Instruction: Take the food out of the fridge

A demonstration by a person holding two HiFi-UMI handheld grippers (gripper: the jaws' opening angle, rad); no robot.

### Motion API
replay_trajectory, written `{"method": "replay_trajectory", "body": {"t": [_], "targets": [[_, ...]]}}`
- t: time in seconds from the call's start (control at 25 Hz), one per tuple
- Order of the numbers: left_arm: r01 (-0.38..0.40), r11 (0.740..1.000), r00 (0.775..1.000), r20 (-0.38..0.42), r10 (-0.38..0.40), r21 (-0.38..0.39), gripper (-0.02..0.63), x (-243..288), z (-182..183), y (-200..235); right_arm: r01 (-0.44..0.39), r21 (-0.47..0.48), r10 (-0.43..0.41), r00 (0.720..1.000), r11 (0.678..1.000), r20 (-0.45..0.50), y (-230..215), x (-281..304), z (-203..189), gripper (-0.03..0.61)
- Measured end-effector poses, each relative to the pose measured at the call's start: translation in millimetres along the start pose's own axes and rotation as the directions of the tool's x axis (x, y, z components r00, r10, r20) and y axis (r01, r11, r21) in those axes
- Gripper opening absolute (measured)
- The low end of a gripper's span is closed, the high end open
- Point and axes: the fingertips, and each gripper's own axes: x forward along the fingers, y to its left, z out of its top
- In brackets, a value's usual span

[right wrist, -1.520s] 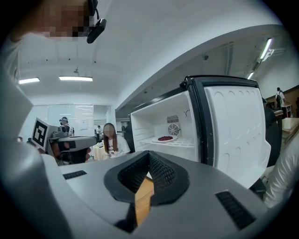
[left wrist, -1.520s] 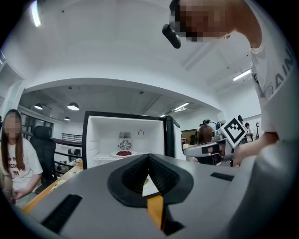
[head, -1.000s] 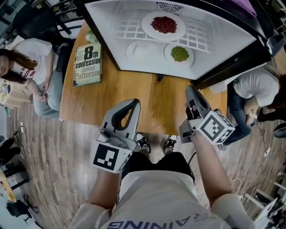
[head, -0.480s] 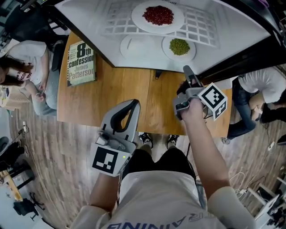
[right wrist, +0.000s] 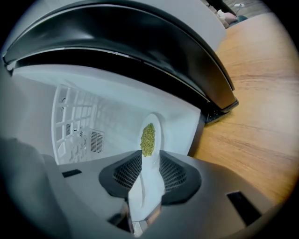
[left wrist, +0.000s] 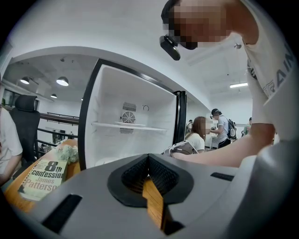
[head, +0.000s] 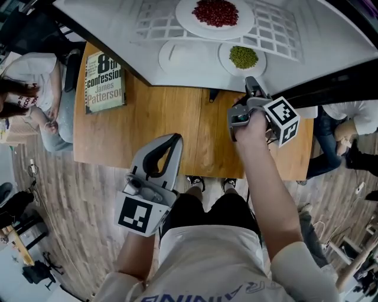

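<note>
The open white fridge lies at the top of the head view. Inside are a plate of red beans, a small plate of green food and an empty white plate. My right gripper is rolled on its side at the fridge's front edge. Its jaws have just opened, and they stand open. In the right gripper view the green-food plate has its near rim between the jaws of that gripper. My left gripper hangs shut and empty over the wooden table.
A paperback book lies at the table's left end, also seen in the left gripper view. The dark fridge door stands open at the right. People sit at the left and right of the table.
My right gripper has gone forward from the table's near edge to the fridge's front and rolled onto its side. The left gripper has sunk a little.
</note>
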Motion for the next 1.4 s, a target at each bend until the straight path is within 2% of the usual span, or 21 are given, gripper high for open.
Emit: {"method": "replay_trajectory", "body": {"t": [0.6, 0.68, 1.0, 1.4], "targets": [[0.018, 1.0, 1.0, -0.012, -0.018, -0.012, 0.008, 2.1, -9.6, 14.5, 0.092, 0.024, -0.093, 0.993, 0.996, 0.069, -4.9, 32.0, 8.3, 0.107], [0.022, 1.0, 1.0, -0.016, -0.022, -0.011, 0.008, 2.9, -11.0, 13.7, 0.116, 0.026, -0.117, 0.99, 0.993, 0.075, -8.5, 32.6, 9.2, 0.051], [0.035, 0.999, 0.999, -0.032, -0.036, -0.013, 0.008, 5.9, -13.6, 10.5, 0.083, 0.042, -0.086, 0.994, 0.996, 0.072, -8.8, 21.9, 8.6, 0.037], [0.044, 0.999, 0.999, -0.026, -0.044, -0.012, 0.008, 5.6, -13.2, -1.4, 0.1, 0.055, -0.101, 0.995, 0.993, 0.022, -26.5, -20.0, 0.3, 0.037]]}}
